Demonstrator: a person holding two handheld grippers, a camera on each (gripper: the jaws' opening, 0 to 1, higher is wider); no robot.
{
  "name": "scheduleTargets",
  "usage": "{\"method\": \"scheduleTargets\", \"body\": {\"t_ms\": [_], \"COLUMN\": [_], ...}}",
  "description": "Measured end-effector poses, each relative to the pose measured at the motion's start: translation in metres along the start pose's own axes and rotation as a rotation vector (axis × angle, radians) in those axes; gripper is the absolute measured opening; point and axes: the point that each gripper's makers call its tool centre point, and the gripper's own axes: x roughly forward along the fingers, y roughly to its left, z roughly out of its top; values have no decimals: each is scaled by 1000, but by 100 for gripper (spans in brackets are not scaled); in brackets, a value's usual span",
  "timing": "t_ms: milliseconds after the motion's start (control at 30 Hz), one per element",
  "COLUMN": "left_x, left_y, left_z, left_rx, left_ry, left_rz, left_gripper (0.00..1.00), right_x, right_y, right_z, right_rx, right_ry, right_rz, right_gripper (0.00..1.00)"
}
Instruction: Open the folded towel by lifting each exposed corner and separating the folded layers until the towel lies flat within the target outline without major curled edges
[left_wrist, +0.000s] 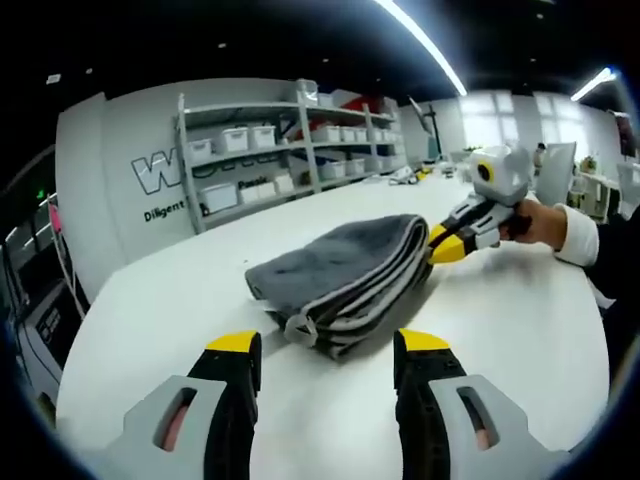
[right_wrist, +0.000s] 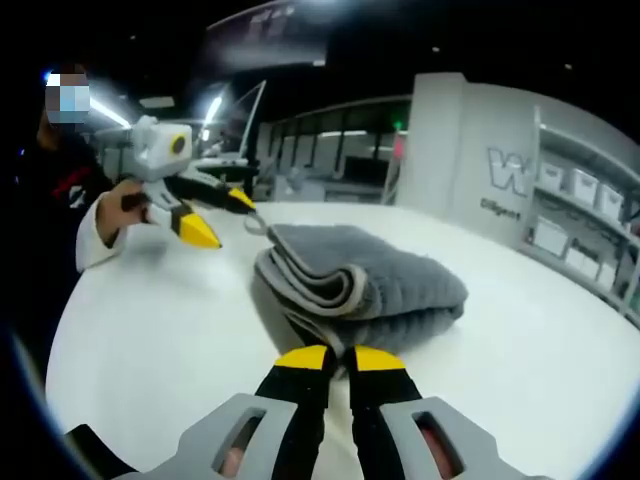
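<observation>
In the left gripper view, shelves (left_wrist: 290, 140) with white boxes stand by the wall, far back on the left. A white table (left_wrist: 150, 300) fills the space below them. The left tongs (left_wrist: 328, 345) rise from the bottom. Their jaws are wide open and hold nothing. The grey towel (left_wrist: 340, 265) lies folded on the table, just past the yellow tips and about in line with the gap between them. It does not touch them. A small loop (left_wrist: 296, 326) sticks out of the towel's near edge. To the right, the right tongs (left_wrist: 444, 243) reach in and meet the far edge of the towel. A hand (left_wrist: 535, 222) in a white cuff holds them.

In the right gripper view, a person stands at the far left and holds the left tongs over the table. Those jaws are spread apart, and the small loop lies just beside the upper yellow tip. The towel sits in the middle, thick and folded in layers, with pale edges that curl round. At the bottom, the right tongs come up with their jaws almost closed. A bit of the towel's near edge runs down into the thin gap between them, so they seem to pinch it. More shelves stand at the far right.
</observation>
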Motion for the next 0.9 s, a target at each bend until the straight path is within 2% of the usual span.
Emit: {"method": "scheduleTargets", "body": {"t_ms": [133, 267, 367, 667, 900], "left_x": [2, 5, 8, 13, 17], "left_y": [-2, 4, 5, 3, 2], "left_z": [-4, -6, -11, -14, -22], "left_rx": [-16, 8, -2, 2, 38], "left_ry": [11, 9, 31, 28, 45], "left_rz": [-22, 1, -3, -16, -9], "left_gripper": [49, 45, 45, 43, 39], "right_x": [0, 0, 0, 1, 1], "right_y": [0, 0, 1, 1, 1], "right_z": [0, 0, -1, -1, -1], "right_rx": [-3, -3, -2, 1, -1], "right_ry": [0, 0, 2, 5, 5], "right_rz": [0, 0, 1, 1, 0], "right_gripper": [1, 1, 1, 1, 1]}}
